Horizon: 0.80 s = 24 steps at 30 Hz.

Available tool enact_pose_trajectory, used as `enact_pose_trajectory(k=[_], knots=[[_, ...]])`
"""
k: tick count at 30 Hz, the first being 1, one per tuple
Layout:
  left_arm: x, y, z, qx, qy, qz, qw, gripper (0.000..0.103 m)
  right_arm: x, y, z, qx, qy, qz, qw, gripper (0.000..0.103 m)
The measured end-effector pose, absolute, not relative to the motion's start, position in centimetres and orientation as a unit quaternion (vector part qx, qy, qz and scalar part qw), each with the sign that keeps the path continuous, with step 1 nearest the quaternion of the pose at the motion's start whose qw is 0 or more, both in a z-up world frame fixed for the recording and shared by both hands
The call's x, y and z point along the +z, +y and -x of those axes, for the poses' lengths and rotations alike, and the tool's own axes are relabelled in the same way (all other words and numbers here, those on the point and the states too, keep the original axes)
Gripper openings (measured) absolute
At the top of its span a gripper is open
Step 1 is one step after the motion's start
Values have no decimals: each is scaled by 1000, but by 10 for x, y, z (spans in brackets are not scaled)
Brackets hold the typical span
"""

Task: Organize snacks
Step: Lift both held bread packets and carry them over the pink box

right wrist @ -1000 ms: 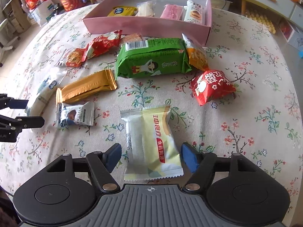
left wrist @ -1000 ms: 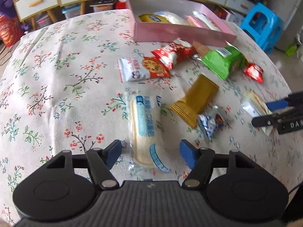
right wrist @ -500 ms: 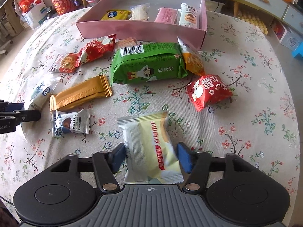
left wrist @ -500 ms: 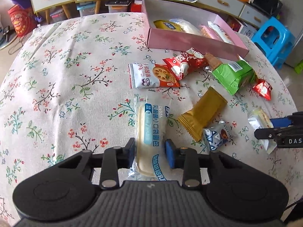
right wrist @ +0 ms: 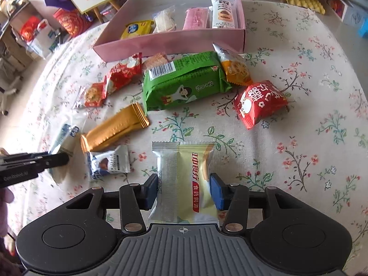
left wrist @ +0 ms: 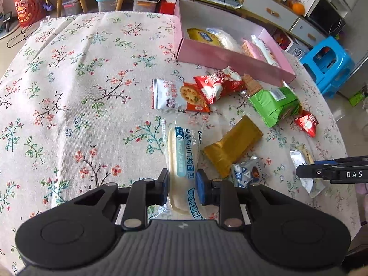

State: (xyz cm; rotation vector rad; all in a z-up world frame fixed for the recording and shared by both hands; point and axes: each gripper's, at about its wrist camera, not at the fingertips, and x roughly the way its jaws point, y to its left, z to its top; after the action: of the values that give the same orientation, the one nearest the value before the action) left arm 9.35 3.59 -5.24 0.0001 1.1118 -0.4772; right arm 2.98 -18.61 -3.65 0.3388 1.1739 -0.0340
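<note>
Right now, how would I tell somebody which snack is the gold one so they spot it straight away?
Start at the pink box at the table's far side, then come toward the camera past the big green pack lying in front of it. Just left of and nearer than that pack lies the gold bar, set on a slant. It is the only plain metallic wrapper, with no picture or lettering showing.

Tablecloth (left wrist: 69,96): woven cloth, matt, floral print. Pink box (right wrist: 170,42) on it: smooth card, faint sheen. Green pack (right wrist: 184,85) before the box: glossy plastic film. Gold bar wrapper (right wrist: 115,127) beside the green pack: ribbed metallic foil. Bread packet (left wrist: 184,158): clear shiny plastic. Left gripper (left wrist: 181,184): matt black plastic, blue pads (left wrist: 202,191).
</note>
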Motion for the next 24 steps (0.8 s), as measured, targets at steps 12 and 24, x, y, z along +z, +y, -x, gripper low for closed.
enact_pose_trajectory(k=[12, 24], knots=[[-32, 23, -99, -238, 504, 36, 830, 21, -5, -193, -37, -8, 513, -220, 830, 47], [-18, 4, -113, -238, 483, 70, 840, 21, 22, -200, -56, -15, 466, -255, 847, 47]])
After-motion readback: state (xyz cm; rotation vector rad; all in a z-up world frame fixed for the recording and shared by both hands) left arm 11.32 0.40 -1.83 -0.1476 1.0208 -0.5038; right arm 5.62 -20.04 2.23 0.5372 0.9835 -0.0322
